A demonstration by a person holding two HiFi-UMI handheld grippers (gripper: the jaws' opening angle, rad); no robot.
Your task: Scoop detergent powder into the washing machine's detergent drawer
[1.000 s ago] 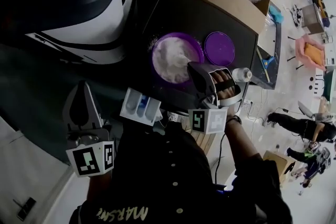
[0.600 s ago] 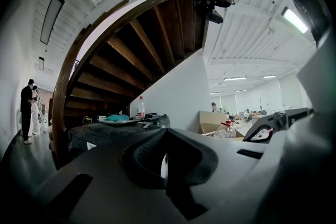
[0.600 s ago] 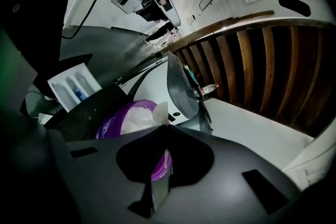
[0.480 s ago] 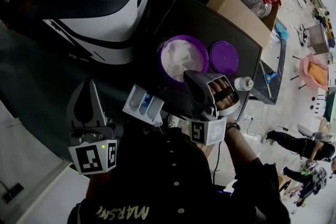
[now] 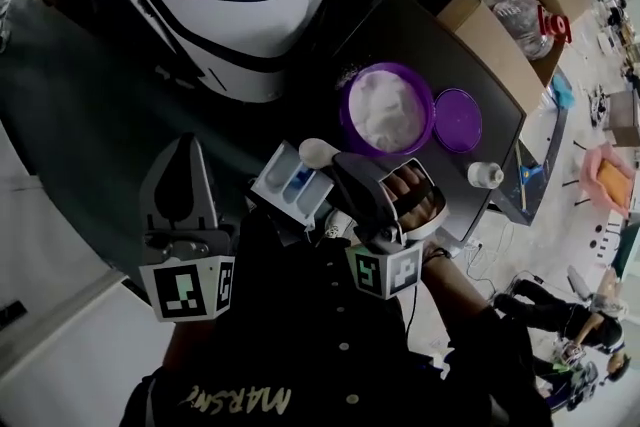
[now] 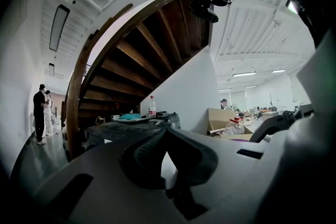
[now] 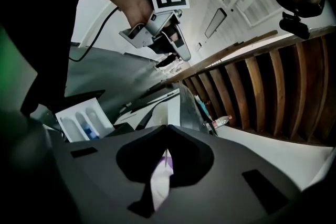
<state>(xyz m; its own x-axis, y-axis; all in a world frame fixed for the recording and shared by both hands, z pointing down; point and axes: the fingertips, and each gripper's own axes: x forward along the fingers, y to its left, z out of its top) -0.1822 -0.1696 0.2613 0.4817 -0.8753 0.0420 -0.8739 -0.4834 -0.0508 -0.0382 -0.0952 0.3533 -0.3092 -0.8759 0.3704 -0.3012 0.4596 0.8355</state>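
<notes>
Dark table (image 5: 425, 40) | scoop (image 5: 318, 152) over drawer (image 5: 293, 185) | seemingly clamped in right gripper (image 5: 340, 163)

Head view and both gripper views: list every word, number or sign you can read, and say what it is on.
"MARSM": on the person's dark shirt, upside down in the head view; any further letters are unclear.
Square markers: black-and-white patterns, no letters.
Washing machine panel marks: too small to read.
Bottle label, left gripper view: too small to read.
</notes>
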